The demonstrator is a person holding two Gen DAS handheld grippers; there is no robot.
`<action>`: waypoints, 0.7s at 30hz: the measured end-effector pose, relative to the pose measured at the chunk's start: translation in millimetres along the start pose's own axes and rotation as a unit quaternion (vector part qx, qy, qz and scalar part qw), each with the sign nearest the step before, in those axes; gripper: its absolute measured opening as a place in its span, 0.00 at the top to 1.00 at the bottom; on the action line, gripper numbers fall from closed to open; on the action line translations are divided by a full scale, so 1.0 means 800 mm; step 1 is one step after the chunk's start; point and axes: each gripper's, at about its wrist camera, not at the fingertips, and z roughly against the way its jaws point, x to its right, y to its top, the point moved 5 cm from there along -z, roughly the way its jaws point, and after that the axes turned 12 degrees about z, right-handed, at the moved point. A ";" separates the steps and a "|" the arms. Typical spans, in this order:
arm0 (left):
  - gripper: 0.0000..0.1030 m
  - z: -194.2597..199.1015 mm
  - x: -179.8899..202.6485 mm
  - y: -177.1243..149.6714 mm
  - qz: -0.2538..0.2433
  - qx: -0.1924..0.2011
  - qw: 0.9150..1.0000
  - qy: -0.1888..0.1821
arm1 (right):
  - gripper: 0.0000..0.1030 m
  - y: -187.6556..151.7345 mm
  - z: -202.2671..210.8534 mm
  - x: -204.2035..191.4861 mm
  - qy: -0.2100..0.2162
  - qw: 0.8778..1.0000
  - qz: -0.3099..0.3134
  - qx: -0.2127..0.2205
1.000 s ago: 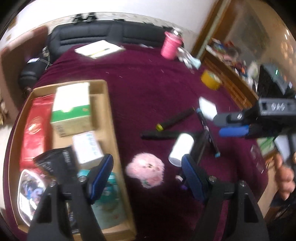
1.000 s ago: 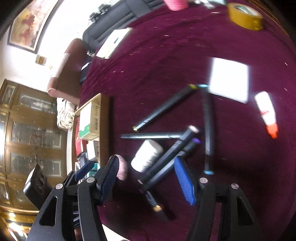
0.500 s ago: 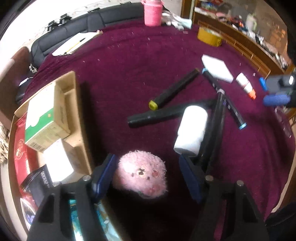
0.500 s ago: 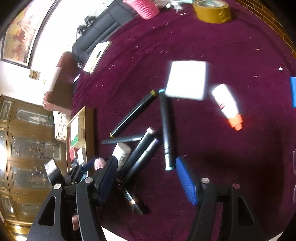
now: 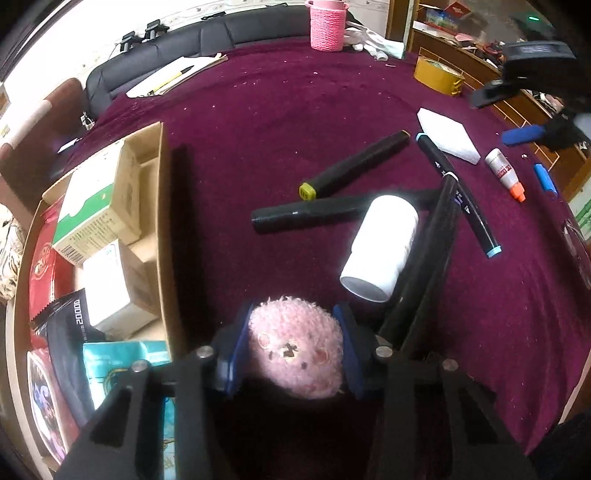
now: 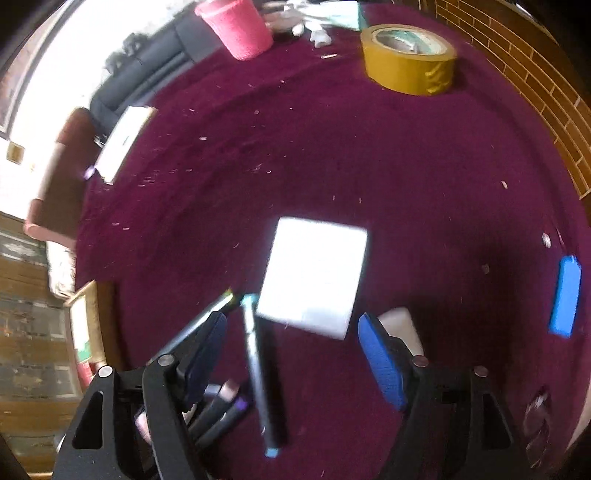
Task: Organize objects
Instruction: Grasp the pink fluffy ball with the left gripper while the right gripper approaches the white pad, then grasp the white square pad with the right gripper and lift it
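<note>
A pink plush toy (image 5: 295, 347) lies on the maroon cloth (image 5: 295, 129) beside the cardboard tray (image 5: 162, 206). My left gripper (image 5: 291, 349) points down over it, its jaws closing, and both blue pads (image 5: 236, 347) press on the toy's sides. In the right wrist view my right gripper (image 6: 295, 358) hangs over the cloth with its jaws opening. A black marker with a light-blue cap (image 6: 258, 369) and the near corner of a white pad (image 6: 314, 280) lie beneath the gap, untouched. One of its blue pads (image 5: 522, 136) shows at the far right of the left wrist view.
A white bottle (image 5: 380, 247) lies on crossed black markers (image 5: 354, 166). The tray holds boxes (image 5: 96, 206) and packets. A glue tube (image 5: 504, 173), a small blue piece (image 6: 565, 295), a yellow tape roll (image 6: 408, 59), a pink cup (image 6: 236, 27) and papers (image 5: 173, 74) lie farther out.
My left gripper came down over the plush toy and its jaws closed onto it. My right gripper swung from the marker pile toward the white pad and opened wider.
</note>
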 end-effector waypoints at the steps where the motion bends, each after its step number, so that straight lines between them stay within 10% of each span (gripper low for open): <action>1: 0.59 0.000 -0.001 0.001 0.003 -0.002 1.000 0.001 | 0.24 0.006 -0.008 0.002 -0.017 1.000 0.003 -0.009; 9: 0.51 -0.006 0.003 0.008 0.003 0.007 1.000 0.012 | 0.22 0.019 -0.047 0.008 -0.061 0.998 0.027 -0.018; 14: 0.69 0.000 -0.002 0.007 0.023 0.021 1.000 -0.003 | 0.60 0.019 -0.025 0.002 -0.045 0.998 0.053 0.015; 21: 0.69 0.018 -0.011 0.009 0.069 0.026 0.996 -0.049 | 0.83 0.002 0.019 0.013 0.008 0.997 0.047 0.064</action>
